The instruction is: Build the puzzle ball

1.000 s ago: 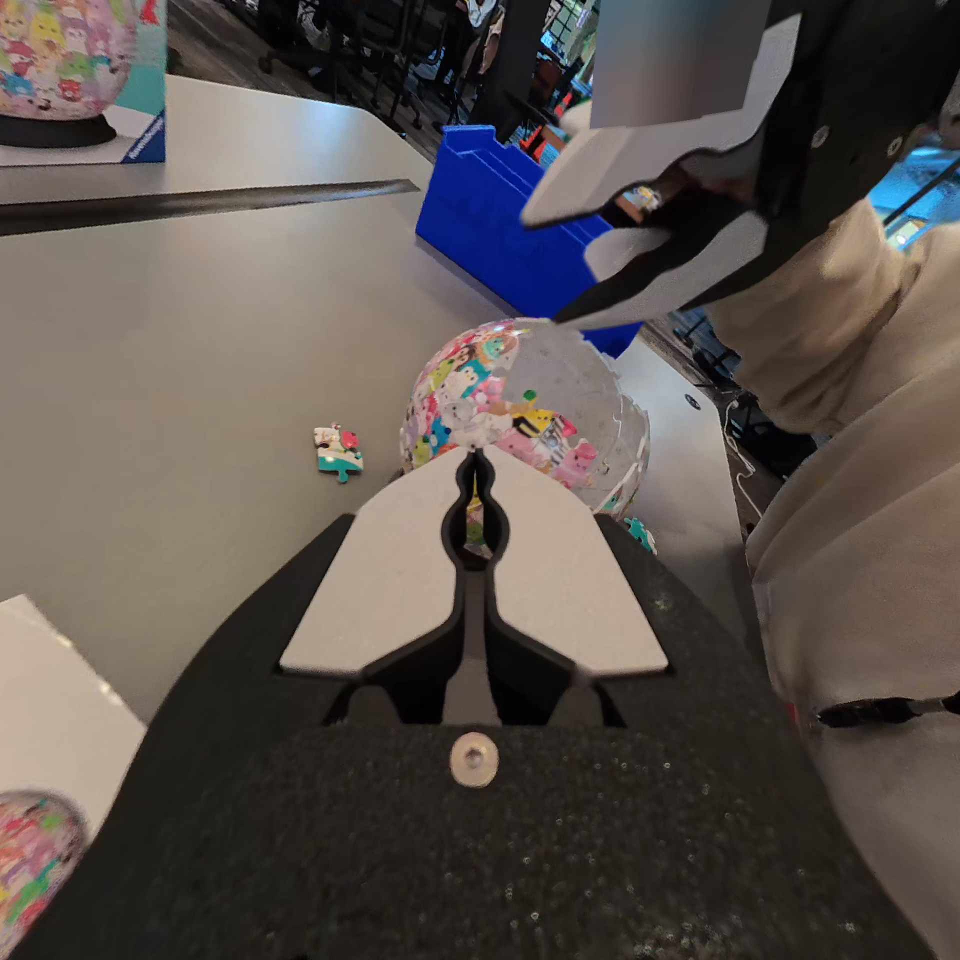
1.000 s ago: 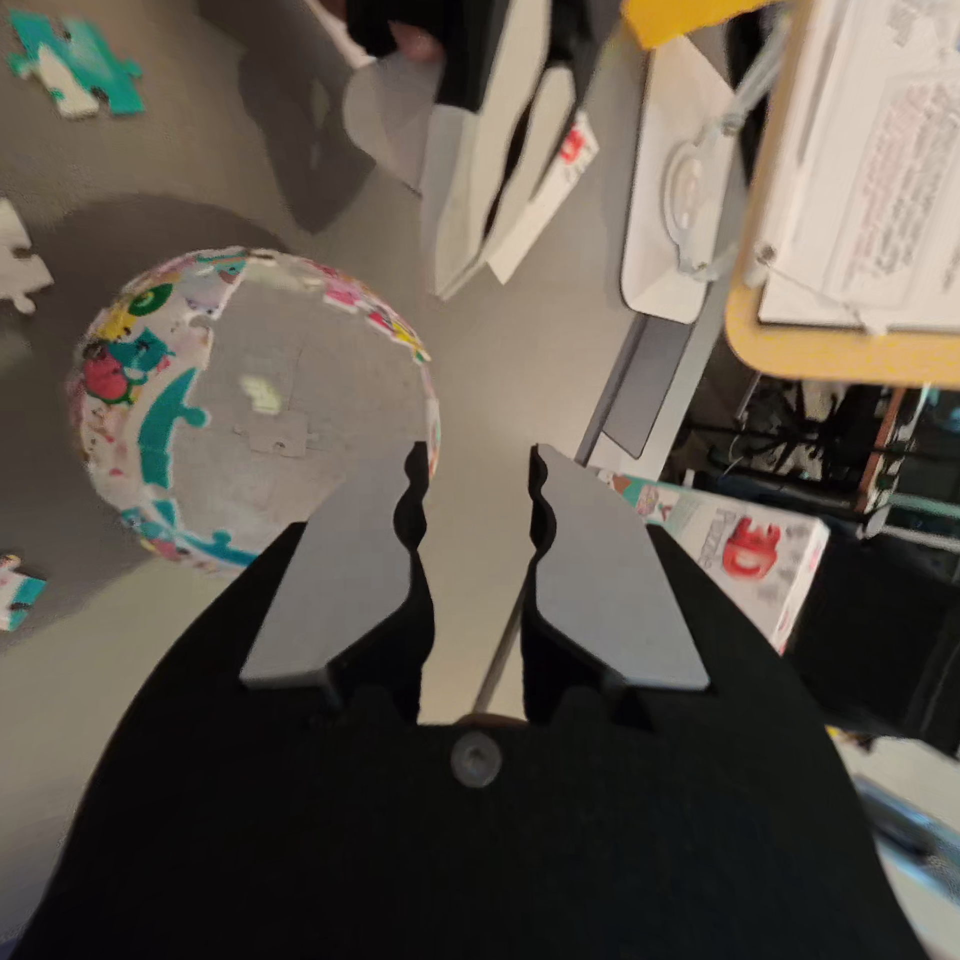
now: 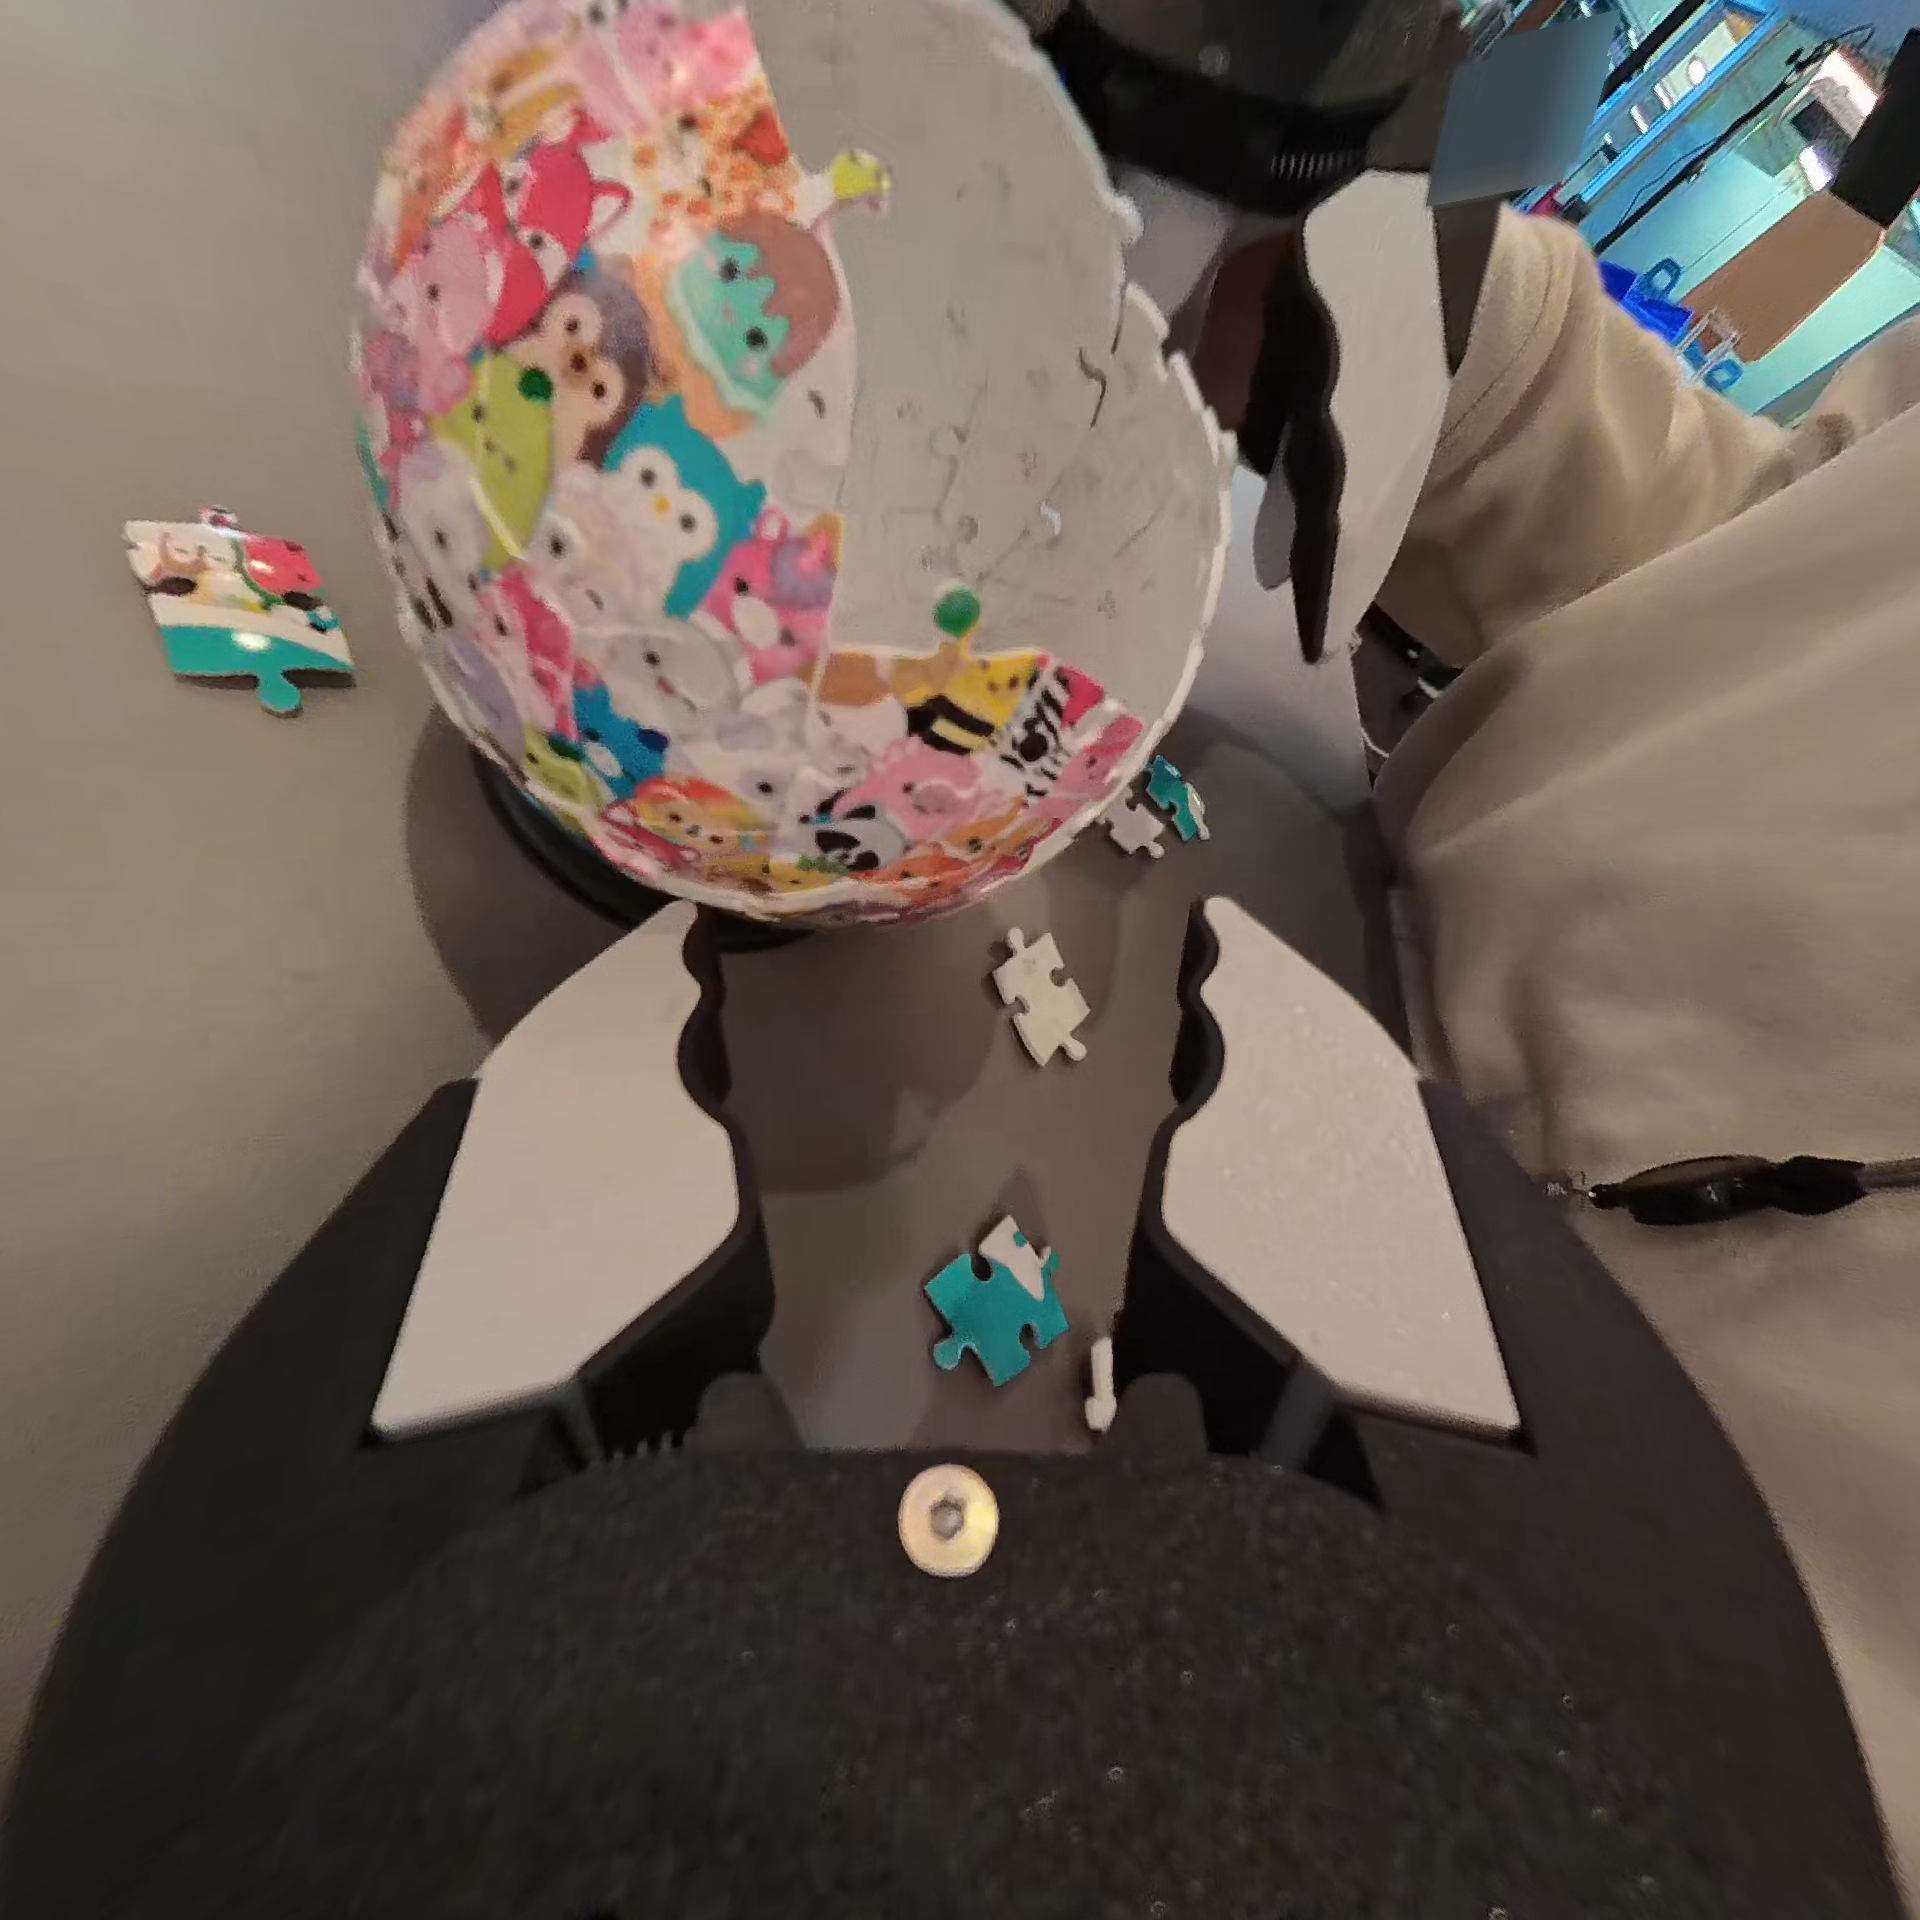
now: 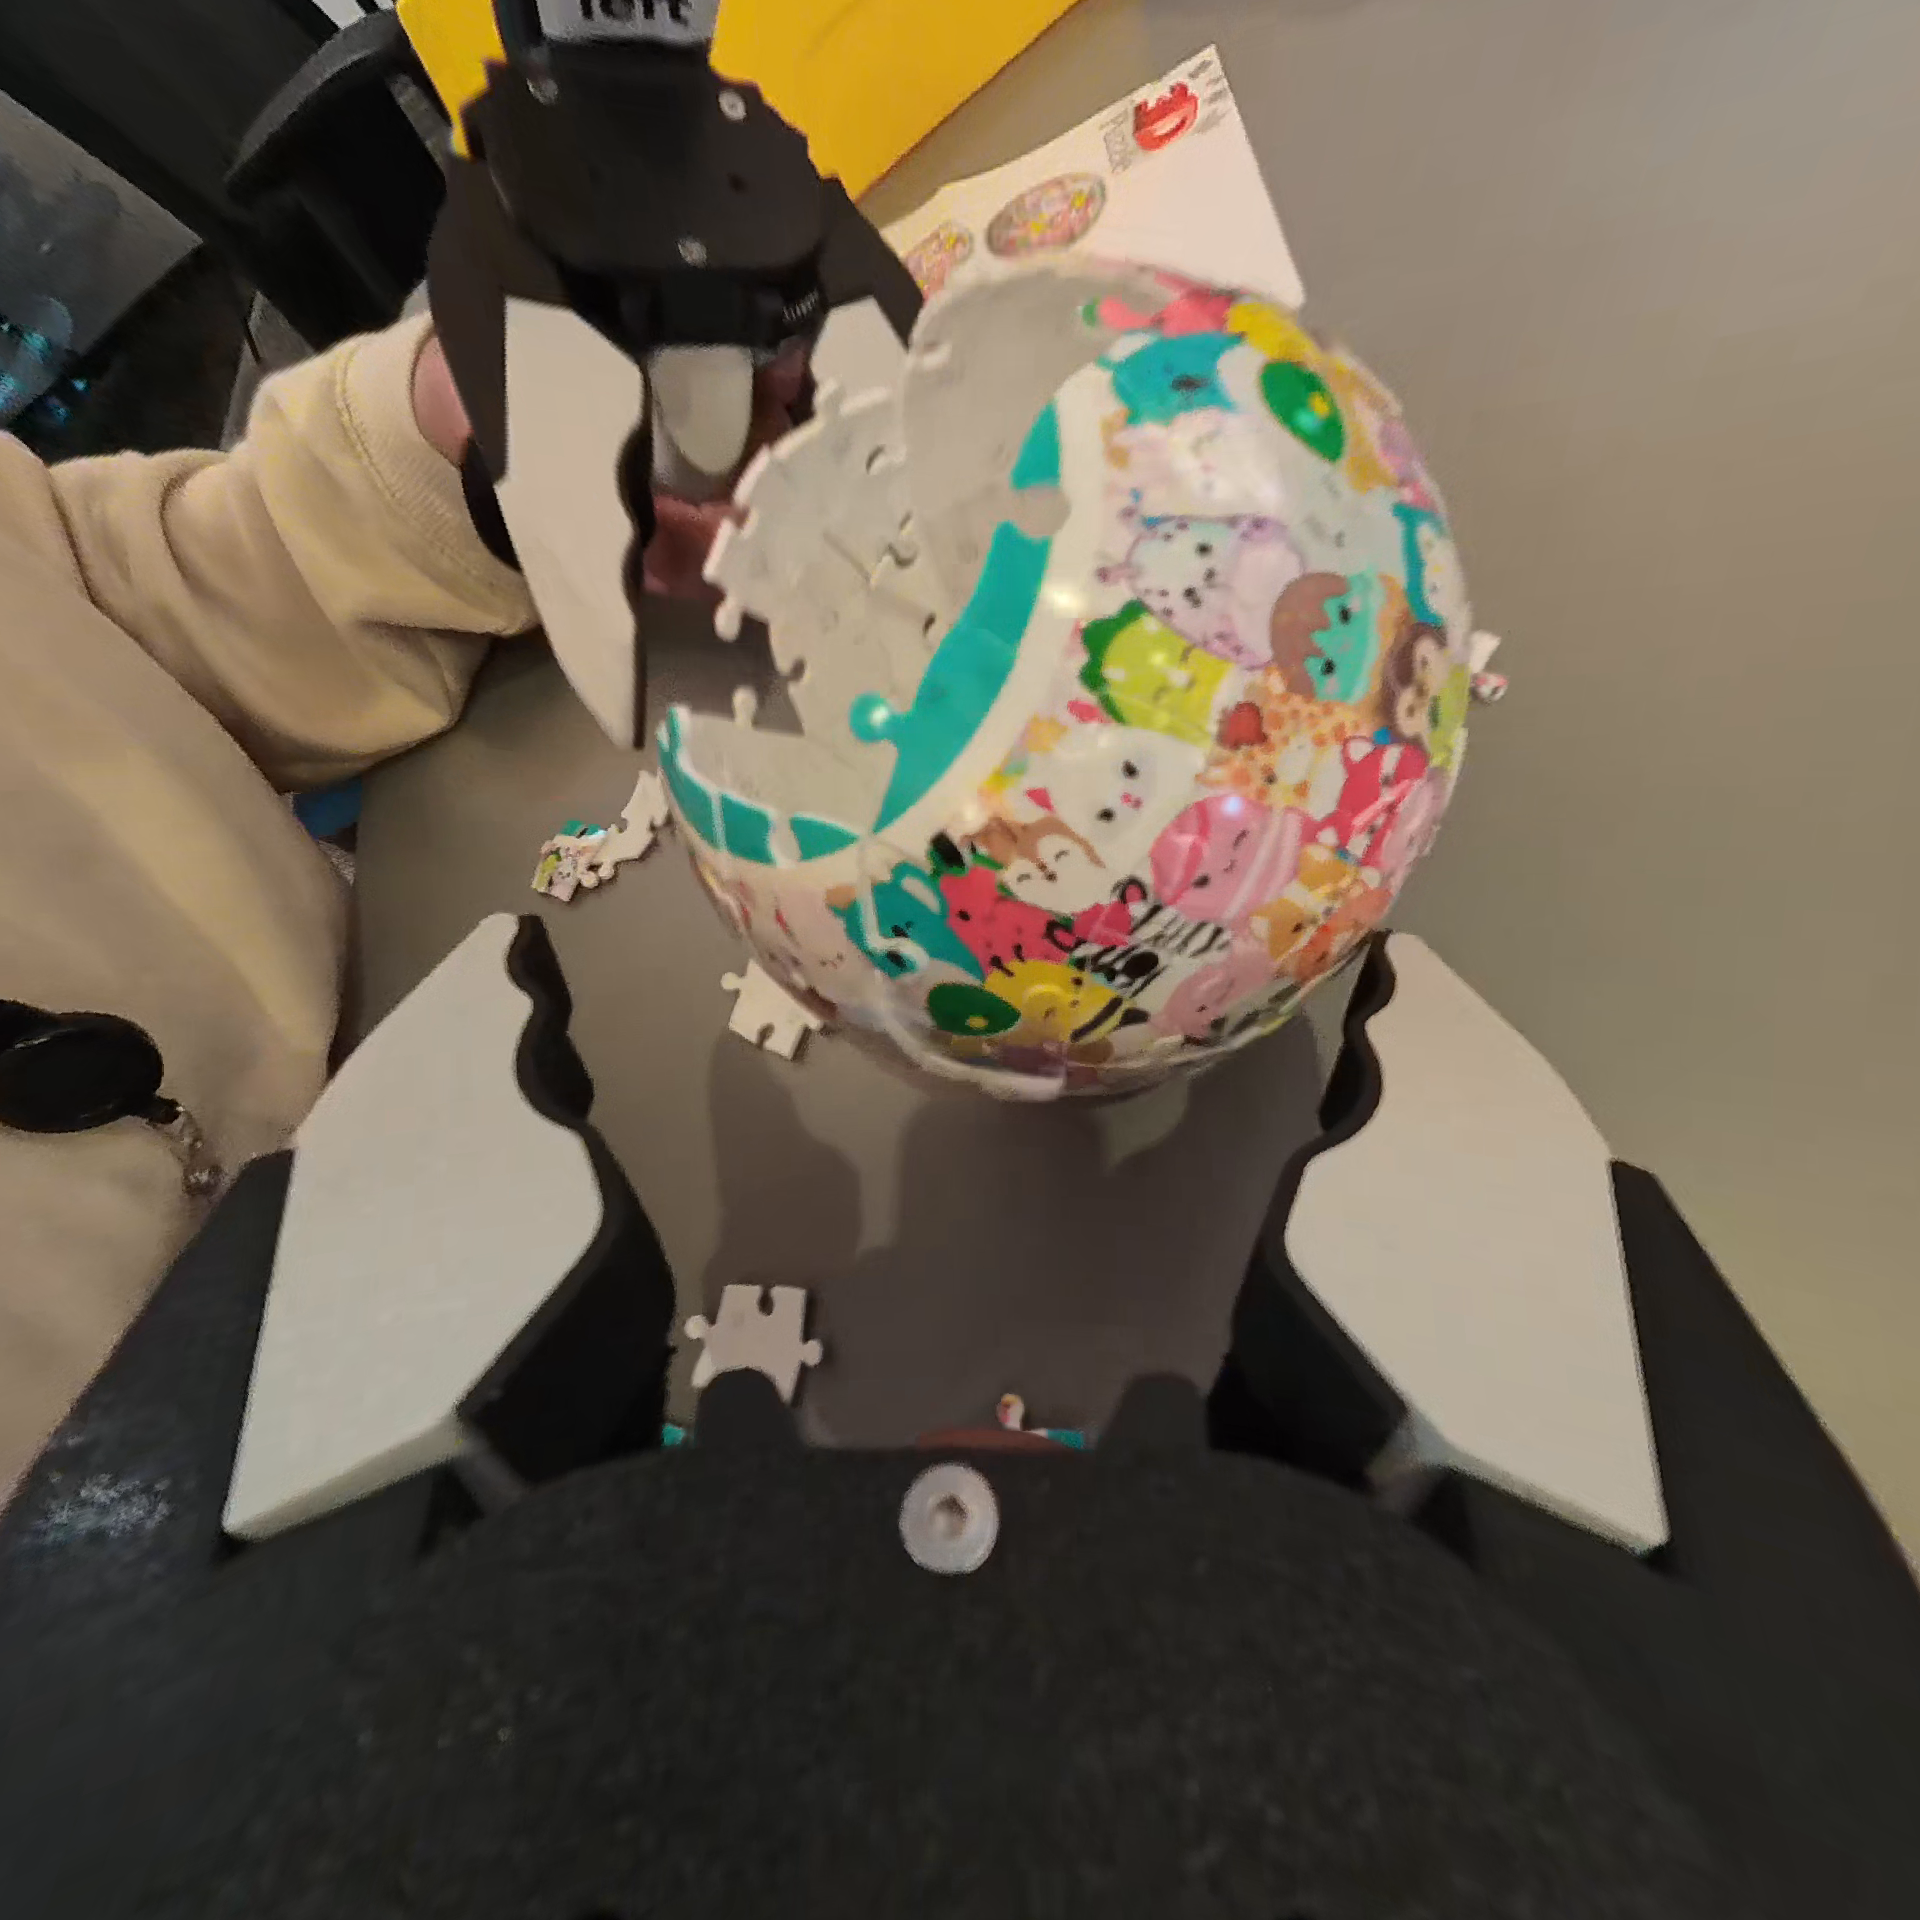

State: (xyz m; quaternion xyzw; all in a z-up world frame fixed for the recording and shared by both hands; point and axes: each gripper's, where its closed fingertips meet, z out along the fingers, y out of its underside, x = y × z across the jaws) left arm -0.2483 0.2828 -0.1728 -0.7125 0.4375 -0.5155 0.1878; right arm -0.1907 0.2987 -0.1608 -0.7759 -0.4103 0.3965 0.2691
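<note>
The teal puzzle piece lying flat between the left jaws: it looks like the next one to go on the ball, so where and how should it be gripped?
Probably from straight above, closing on two opposite edges of the teal piece's body rather than its tabs. It lies flat on the table, so no side approach offers a face. The left gripper is already open over it.

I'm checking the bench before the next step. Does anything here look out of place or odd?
Nothing looks damaged. The puzzle ball is unfinished, with a large gap showing its white inside, and it sits on a dark stand. Loose pieces lie scattered on the table, including a teal piece and a face-down white piece.
</note>
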